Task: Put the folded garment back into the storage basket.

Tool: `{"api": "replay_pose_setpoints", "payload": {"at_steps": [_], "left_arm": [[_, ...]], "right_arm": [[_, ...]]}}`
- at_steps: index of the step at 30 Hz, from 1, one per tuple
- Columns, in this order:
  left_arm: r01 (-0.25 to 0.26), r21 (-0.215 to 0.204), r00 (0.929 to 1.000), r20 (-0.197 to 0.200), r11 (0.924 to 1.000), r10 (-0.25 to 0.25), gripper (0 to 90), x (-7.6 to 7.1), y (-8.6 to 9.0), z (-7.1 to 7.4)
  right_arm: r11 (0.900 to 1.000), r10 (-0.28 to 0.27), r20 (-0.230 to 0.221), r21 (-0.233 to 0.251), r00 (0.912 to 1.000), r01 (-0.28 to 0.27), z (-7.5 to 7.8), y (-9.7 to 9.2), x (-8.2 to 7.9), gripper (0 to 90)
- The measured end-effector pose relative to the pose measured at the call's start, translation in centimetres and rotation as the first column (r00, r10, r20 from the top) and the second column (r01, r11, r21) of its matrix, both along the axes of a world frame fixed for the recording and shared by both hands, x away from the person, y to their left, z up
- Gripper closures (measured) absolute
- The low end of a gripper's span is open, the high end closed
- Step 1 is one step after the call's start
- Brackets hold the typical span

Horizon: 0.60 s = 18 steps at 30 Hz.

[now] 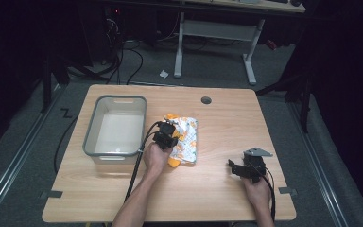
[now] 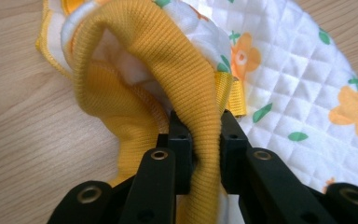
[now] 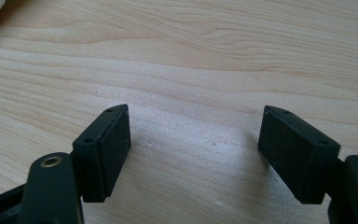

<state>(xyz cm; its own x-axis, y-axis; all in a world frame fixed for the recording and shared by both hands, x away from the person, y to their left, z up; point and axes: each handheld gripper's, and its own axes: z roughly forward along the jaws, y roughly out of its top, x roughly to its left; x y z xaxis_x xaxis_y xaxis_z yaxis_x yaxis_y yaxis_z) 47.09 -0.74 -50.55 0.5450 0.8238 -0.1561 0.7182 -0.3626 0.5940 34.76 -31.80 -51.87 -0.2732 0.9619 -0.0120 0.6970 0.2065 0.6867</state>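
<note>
Bench (image 1: pixel 217 189): light wood, centre of the high view, with a round hole (image 1: pixel 206 100) near its far edge.

Tub (image 1: pixel 93 127): grey, rectangular, left-centre of the frame, nothing inside.

Garment (image 1: pixel 185 142): white quilted cloth with orange flowers and yellow ribbed trim (image 2: pixel 186 70), bunched at mid-frame just right of the tub.

Left hand-held gripper (image 1: pixel 166 137): at the garment's left edge, jaws clamped on a fold of the yellow trim, seen close in the left gripper view (image 2: pixel 200 140).

Right hand-held gripper (image 1: pixel 238 169): lower right of the frame, well apart from the garment, jaws spread wide over bare wood (image 3: pixel 193 140), holding nothing.
</note>
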Motion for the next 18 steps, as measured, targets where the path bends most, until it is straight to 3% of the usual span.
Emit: {"api": "replay_pose_setpoints", "payload": {"at_steps": [10,18], "left_arm": [[0.049,-0.048,0.998,0.043,0.9977,-0.047,80.9,-1.2,-0.2,1.9],[0.098,-0.111,0.9927,0.081,0.9889,-0.09,81.0,-2.5,0.2,4.1]], "right_arm": [[1.0,0.0,0.0,0.0,1.0,0.0,0.0,0.0,0.0,25.6],[1.0,0.0,0.0,0.0,1.0,0.0,0.0,0.0,0.0,25.6]]}}
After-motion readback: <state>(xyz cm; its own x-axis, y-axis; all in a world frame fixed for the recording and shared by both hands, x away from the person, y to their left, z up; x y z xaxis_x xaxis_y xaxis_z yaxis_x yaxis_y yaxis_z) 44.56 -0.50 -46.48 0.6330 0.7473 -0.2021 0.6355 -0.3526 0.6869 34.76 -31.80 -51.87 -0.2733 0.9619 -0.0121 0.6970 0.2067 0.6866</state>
